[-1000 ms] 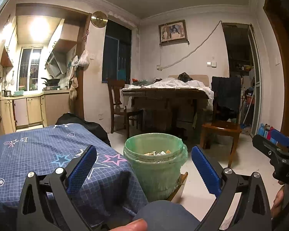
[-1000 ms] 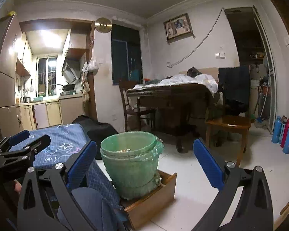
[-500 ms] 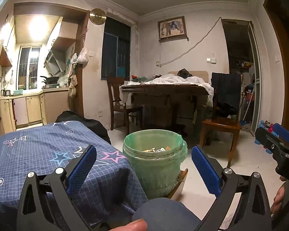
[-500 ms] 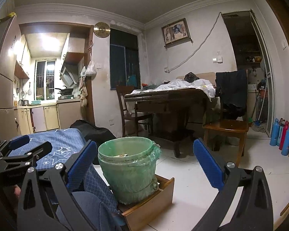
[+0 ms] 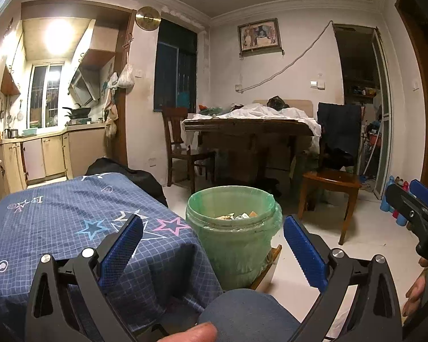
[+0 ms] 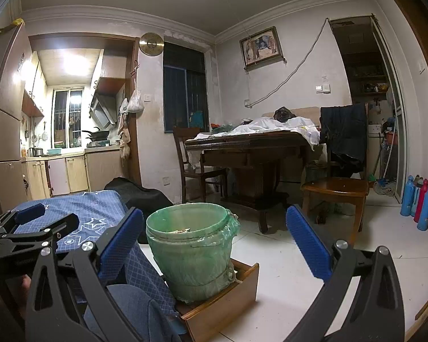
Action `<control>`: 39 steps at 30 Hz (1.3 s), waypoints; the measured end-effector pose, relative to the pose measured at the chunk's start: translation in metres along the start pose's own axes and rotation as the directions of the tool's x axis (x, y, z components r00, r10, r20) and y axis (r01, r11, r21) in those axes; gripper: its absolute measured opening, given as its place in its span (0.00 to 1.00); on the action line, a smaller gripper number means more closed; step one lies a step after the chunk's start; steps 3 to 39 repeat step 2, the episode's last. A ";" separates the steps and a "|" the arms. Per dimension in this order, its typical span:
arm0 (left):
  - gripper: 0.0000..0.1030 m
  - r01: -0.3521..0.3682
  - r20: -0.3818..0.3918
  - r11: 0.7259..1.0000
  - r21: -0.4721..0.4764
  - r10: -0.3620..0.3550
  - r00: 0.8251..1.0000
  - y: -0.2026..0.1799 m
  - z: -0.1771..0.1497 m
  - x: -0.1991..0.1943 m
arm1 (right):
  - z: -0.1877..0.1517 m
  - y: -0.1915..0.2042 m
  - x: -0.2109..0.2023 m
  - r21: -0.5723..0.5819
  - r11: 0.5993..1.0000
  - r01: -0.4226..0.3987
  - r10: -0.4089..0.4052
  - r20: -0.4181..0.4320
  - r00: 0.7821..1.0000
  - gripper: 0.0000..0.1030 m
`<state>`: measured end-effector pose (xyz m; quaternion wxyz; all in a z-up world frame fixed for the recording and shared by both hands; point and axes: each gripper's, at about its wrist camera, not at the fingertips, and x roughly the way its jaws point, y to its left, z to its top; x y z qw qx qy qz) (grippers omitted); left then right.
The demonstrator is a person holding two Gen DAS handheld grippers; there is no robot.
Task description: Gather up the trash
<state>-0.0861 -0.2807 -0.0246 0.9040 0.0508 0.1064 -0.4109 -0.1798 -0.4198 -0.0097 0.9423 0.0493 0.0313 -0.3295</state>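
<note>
A green-lined trash bucket (image 5: 233,233) (image 6: 190,250) stands on the floor in a wooden drawer (image 6: 222,299), with scraps of trash (image 5: 236,216) inside. My left gripper (image 5: 212,248) is open and empty, held above a person's knee, with the bucket framed between its blue pads. My right gripper (image 6: 214,245) is open and empty too, the bucket just left of its middle. Each gripper also shows at the edge of the other's view: the right gripper (image 5: 413,208), the left gripper (image 6: 31,228).
A table under a blue star-patterned cloth (image 5: 71,222) stands left of the bucket. Behind are a dark wooden table (image 5: 251,131) heaped with white cloth, wooden chairs (image 5: 331,182) (image 5: 182,145), a black bag (image 6: 137,193), and bottles (image 6: 419,199) by the right doorway. White tiled floor (image 6: 285,256) lies to the right.
Both cameras have tilted upward a little, so the bucket sits lower in each view. Both grippers stay open and empty.
</note>
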 end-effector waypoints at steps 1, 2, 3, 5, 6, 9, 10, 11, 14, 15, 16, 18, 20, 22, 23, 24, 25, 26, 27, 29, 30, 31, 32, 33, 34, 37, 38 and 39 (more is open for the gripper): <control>0.95 -0.002 -0.002 1.000 0.000 0.002 1.000 -0.001 0.000 0.000 | 0.000 0.000 0.001 0.000 1.000 -0.001 0.001 -0.002 1.000 0.94; 0.95 -0.002 -0.006 1.000 0.000 0.002 1.000 -0.001 0.000 0.001 | 0.001 0.001 0.001 -0.001 1.000 -0.002 0.002 -0.004 1.000 0.94; 0.95 -0.002 -0.006 1.000 0.000 0.002 1.000 -0.001 0.000 0.001 | 0.001 0.001 0.001 -0.001 1.000 -0.002 0.002 -0.004 1.000 0.94; 0.95 -0.002 -0.006 1.000 0.000 0.002 1.000 -0.001 0.000 0.001 | 0.001 0.001 0.001 -0.001 1.000 -0.002 0.002 -0.004 1.000 0.94; 0.95 -0.002 -0.006 1.000 0.000 0.002 1.000 -0.001 0.000 0.001 | 0.001 0.001 0.001 -0.001 1.000 -0.002 0.002 -0.004 1.000 0.94; 0.95 -0.002 -0.006 1.000 0.000 0.002 1.000 -0.001 0.000 0.001 | 0.001 0.001 0.001 -0.001 1.000 -0.002 0.002 -0.004 1.000 0.94; 0.95 -0.002 -0.006 1.000 0.000 0.002 1.000 -0.001 0.000 0.001 | 0.001 0.001 0.001 -0.001 1.000 -0.002 0.002 -0.004 1.000 0.94; 0.95 -0.002 -0.006 1.000 0.000 0.002 1.000 -0.001 0.000 0.001 | 0.001 0.001 0.001 -0.001 1.000 -0.002 0.002 -0.004 1.000 0.94; 0.95 -0.002 -0.006 1.000 0.000 0.002 1.000 -0.001 0.000 0.001 | 0.001 0.001 0.001 -0.001 1.000 -0.002 0.002 -0.004 1.000 0.94; 0.95 -0.002 -0.006 1.000 0.000 0.002 1.000 -0.001 0.000 0.001 | 0.001 0.001 0.001 -0.001 1.000 -0.002 0.002 -0.004 1.000 0.94; 0.95 -0.002 -0.006 1.000 0.000 0.002 1.000 -0.001 0.000 0.001 | 0.001 0.001 0.001 -0.001 1.000 -0.002 0.002 -0.004 1.000 0.94; 0.95 -0.002 -0.006 1.000 0.000 0.002 1.000 -0.001 0.000 0.001 | 0.001 0.001 0.001 -0.001 1.000 -0.002 0.002 -0.004 1.000 0.94; 0.95 -0.002 -0.006 1.000 0.000 0.002 1.000 -0.001 0.000 0.001 | 0.001 0.001 0.001 -0.001 1.000 -0.002 0.002 -0.004 1.000 0.94; 0.95 -0.002 -0.006 1.000 0.000 0.002 1.000 -0.001 0.000 0.001 | 0.001 0.001 0.001 -0.001 1.000 -0.002 0.002 -0.004 1.000 0.94; 0.95 -0.002 -0.006 1.000 0.000 0.002 1.000 -0.001 0.000 0.001 | 0.001 0.001 0.001 -0.001 1.000 -0.002 0.002 -0.004 1.000 0.94; 0.95 -0.002 -0.006 1.000 0.000 0.002 1.000 -0.001 0.000 0.001 | 0.001 0.001 0.001 -0.001 1.000 -0.002 0.002 -0.004 1.000 0.94; 0.95 -0.002 -0.006 1.000 0.000 0.002 1.000 -0.001 0.000 0.001 | 0.001 0.001 0.001 -0.001 1.000 -0.002 0.002 -0.004 1.000 0.94; 0.95 -0.002 -0.006 1.000 0.000 0.002 1.000 -0.001 0.000 0.001 | 0.001 0.001 0.001 -0.001 1.000 -0.002 0.002 -0.004 1.000 0.94; 0.95 -0.002 -0.006 1.000 0.000 0.002 1.000 -0.001 0.000 0.001 | 0.001 0.001 0.001 -0.001 1.000 -0.002 0.002 -0.004 1.000 0.94; 0.95 -0.002 -0.006 1.000 0.000 0.002 1.000 -0.001 0.000 0.001 | 0.001 0.001 0.001 -0.001 1.000 -0.002 0.002 -0.004 1.000 0.94; 0.95 -0.002 -0.006 1.000 0.000 0.002 1.000 -0.001 0.000 0.001 | 0.001 0.001 0.001 -0.001 1.000 -0.002 0.002 -0.004 1.000 0.94; 0.95 -0.002 -0.006 1.000 0.000 0.002 1.000 -0.001 0.000 0.001 | 0.001 0.001 0.001 -0.001 1.000 -0.002 0.002 -0.004 1.000 0.94; 0.95 -0.002 -0.006 1.000 0.000 0.002 1.000 -0.001 0.000 0.001 | 0.001 0.001 0.001 -0.001 1.000 -0.002 0.002 -0.004 1.000 0.94; 0.95 -0.002 -0.006 1.000 0.000 0.002 1.000 -0.001 0.000 0.001 | 0.001 0.001 0.001 -0.001 1.000 -0.002 0.002 -0.004 1.000 0.94; 0.95 -0.002 -0.006 1.000 0.000 0.002 1.000 -0.001 0.000 0.001 | 0.001 0.001 0.001 -0.001 1.000 -0.002 0.002 -0.004 1.000 0.94; 0.95 -0.002 -0.006 1.000 0.000 0.002 1.000 -0.001 0.000 0.001 | 0.001 0.001 0.001 -0.001 1.000 -0.002 0.002 -0.004 1.000 0.94; 0.95 -0.002 -0.006 1.000 0.000 0.002 1.000 -0.001 0.000 0.001 | 0.001 0.001 0.001 -0.001 1.000 -0.002 0.002 -0.004 1.000 0.94; 0.95 -0.002 -0.006 1.000 0.000 0.002 1.000 -0.001 0.000 0.001 | 0.001 0.001 0.001 -0.001 1.000 -0.002 0.002 -0.004 1.000 0.94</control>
